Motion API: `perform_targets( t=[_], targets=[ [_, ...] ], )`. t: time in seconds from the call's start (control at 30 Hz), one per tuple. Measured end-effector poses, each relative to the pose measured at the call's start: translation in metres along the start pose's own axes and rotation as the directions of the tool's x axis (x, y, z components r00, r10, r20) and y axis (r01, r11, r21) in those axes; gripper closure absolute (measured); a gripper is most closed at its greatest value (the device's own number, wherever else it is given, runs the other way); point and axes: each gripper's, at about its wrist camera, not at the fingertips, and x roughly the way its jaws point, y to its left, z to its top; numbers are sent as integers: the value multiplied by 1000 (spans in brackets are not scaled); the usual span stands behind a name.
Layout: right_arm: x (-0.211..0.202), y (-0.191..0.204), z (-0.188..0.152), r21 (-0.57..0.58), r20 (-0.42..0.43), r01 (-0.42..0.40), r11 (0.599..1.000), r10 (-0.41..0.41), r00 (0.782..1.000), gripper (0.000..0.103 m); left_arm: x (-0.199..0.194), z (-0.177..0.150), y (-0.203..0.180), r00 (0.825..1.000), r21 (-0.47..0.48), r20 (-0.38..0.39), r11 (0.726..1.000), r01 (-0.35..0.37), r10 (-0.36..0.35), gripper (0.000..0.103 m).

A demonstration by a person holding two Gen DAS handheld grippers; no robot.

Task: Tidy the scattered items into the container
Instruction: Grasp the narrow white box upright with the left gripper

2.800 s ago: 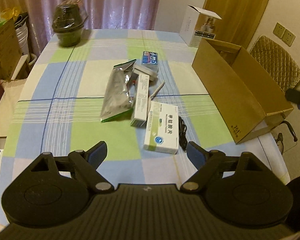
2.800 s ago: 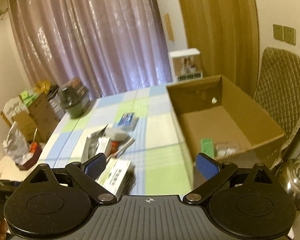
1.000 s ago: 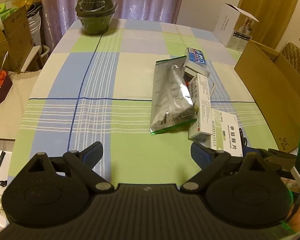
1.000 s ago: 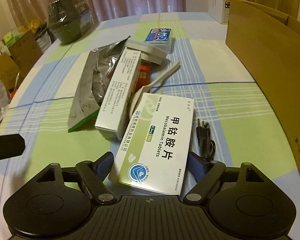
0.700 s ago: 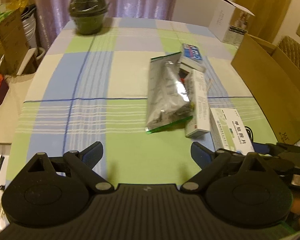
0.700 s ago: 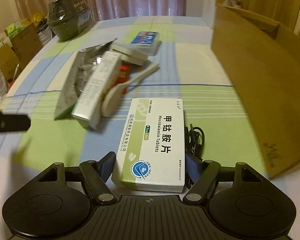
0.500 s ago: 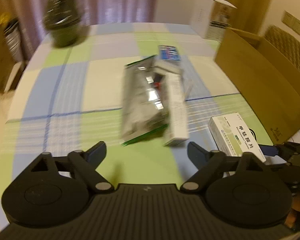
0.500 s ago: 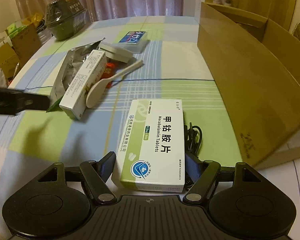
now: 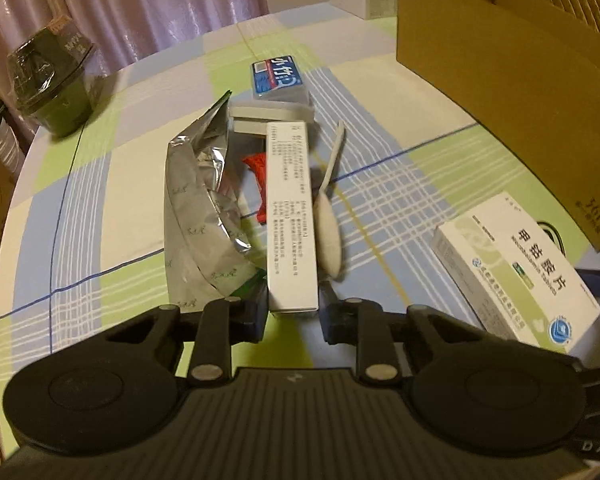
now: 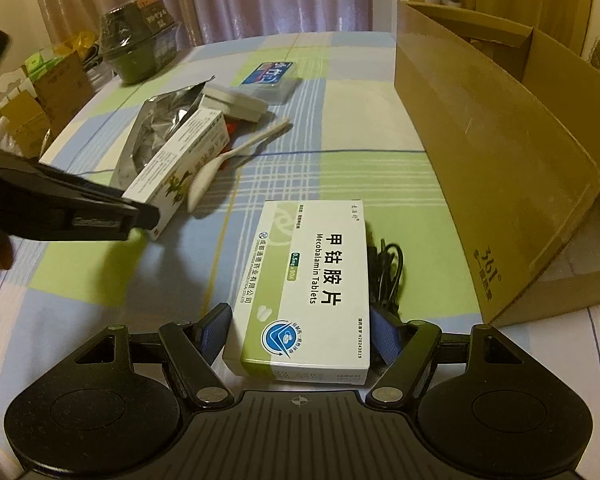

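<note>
On the checked tablecloth (image 9: 100,184), the left gripper (image 9: 293,314) is clenched on the near end of the long white carton (image 9: 290,216), beside the foil pouch (image 9: 200,216) and spoon (image 9: 329,216). Lift it level so neither snags. Further right, the right gripper (image 10: 298,338) grasps the Mecobalamin box (image 10: 312,276) by its 2 long sides; raise it clear of the black cable (image 10: 386,272) before swinging to the cardboard box (image 10: 500,152).
</note>
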Motion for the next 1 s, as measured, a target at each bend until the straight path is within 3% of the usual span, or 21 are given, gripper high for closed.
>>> perform_targets(
  t=[0.23, 0.43, 0.5, 0.87, 0.9, 0.93, 1.0],
  targets=[
    [-21, 12, -22, -82, -13, -21, 996, 20, 1000, 28, -40, -38, -5, 992, -78, -96, 994, 72, -80, 82],
    [-30, 12, -39, -122, -34, -28, 992, 24, 999, 28, -55, -69, -20, 987, -51, -130, 995, 86, -92, 79],
    [-30, 10, -39, -121, -25, -24, 992, 21, 999, 28, -55, -65, -19, 990, -53, -110, 995, 80, -85, 65],
    [-12, 12, -31, -124, -30, -17, 992, 14, 999, 27, -23, -34, -11, 988, -29, -114, 994, 103, -106, 65],
    [-11, 13, -30, -127, -30, -18, 992, 15, 999, 24, -21, -33, -11, 987, -26, -118, 994, 105, -107, 65],
    [-10, 13, -30, -126, -27, -14, 992, 11, 1000, 14, -18, -33, -11, 987, -23, -121, 994, 108, -110, 65],
    [-9, 14, -29, -123, -12, -11, 992, 9, 1000, 10, -16, -33, -11, 985, -23, -126, 993, 115, -117, 65]
  ],
)
